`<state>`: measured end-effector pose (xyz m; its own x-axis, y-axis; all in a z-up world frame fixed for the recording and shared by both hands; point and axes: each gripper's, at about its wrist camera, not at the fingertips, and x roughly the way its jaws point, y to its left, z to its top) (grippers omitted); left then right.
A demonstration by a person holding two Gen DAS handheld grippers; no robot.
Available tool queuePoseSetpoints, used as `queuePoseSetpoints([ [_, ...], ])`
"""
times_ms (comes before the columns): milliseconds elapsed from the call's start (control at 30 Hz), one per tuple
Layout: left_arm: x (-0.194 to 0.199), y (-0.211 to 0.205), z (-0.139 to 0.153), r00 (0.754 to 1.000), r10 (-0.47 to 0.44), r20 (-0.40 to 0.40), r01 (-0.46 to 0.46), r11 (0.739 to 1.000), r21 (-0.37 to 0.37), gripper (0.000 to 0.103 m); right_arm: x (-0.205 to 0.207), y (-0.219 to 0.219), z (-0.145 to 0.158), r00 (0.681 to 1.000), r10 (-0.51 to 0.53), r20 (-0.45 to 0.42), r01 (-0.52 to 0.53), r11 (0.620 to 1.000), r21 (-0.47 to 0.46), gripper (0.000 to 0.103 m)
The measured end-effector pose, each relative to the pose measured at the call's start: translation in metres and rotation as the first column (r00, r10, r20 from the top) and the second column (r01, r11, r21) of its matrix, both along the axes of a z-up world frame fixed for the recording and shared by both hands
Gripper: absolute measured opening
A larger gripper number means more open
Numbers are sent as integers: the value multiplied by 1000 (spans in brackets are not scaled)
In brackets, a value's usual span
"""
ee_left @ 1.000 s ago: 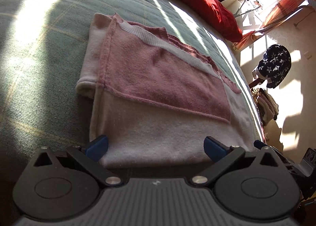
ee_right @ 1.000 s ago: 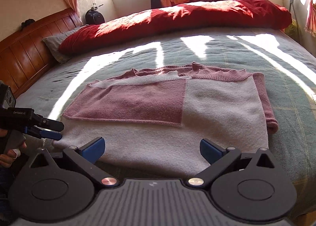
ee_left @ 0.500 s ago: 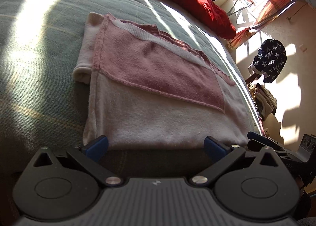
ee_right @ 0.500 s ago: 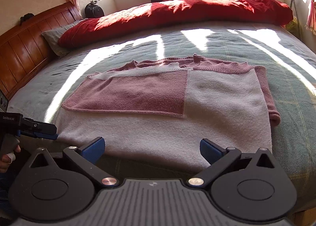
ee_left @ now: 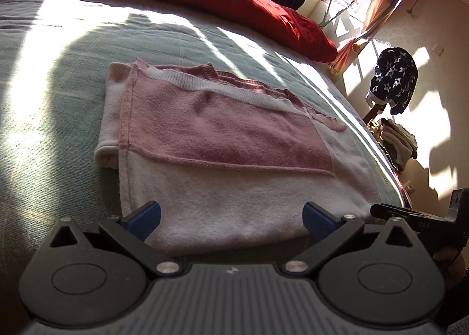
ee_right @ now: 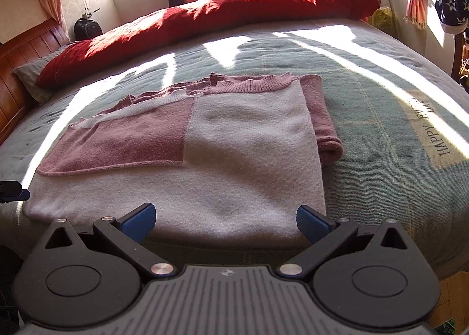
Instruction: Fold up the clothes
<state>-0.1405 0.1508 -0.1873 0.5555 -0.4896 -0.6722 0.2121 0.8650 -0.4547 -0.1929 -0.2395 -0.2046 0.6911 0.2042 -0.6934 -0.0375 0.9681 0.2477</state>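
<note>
A pink and cream knitted sweater [ee_left: 222, 156] [ee_right: 222, 159] lies flat on the bed, its sleeves folded in and a pink panel across its upper half. My left gripper [ee_left: 231, 218] stands open just in front of the sweater's near hem at its left end, nothing between its fingers. My right gripper [ee_right: 225, 219] is open too, low at the near hem toward the sweater's right end, and holds nothing. The right gripper's tip shows at the right edge of the left wrist view, the left one's tip at the left edge of the right wrist view.
A grey-green bedspread [ee_right: 381, 118] covers the bed, with a red duvet [ee_right: 205, 18] bunched along the far side and a wooden headboard [ee_right: 17, 71] at the left. Past the bed's foot, a star-patterned garment [ee_left: 392, 80] hangs over stacked clothes [ee_left: 395, 141].
Both grippers have drawn back a little toward the near bed edge and tilted up, bringing the sweater's hem lower in view. The sweater has not moved. Both stay open.
</note>
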Motion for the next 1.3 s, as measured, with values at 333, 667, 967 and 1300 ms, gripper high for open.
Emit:
queuePoseSetpoints([
  [333, 8, 6, 17, 998, 17, 58, -16, 1000, -21, 102, 25, 21, 24, 995, 75, 71, -73, 997, -28, 103],
  [667, 74, -11, 1, 999, 0, 33, 1, 1000, -24, 102, 91, 58, -14, 992, 127, 6, -127, 990, -64, 103],
  [967, 76, 8, -18, 999, -4, 36, 9, 988, -151, 102, 82, 59, -20, 996, 91, 11, -90, 993, -75, 103],
  [1300, 82, 50, 22, 999, 23, 35, -17, 987, -158, 102, 53, 44, 10, 993, 91, 74, -98, 990, 98, 103],
])
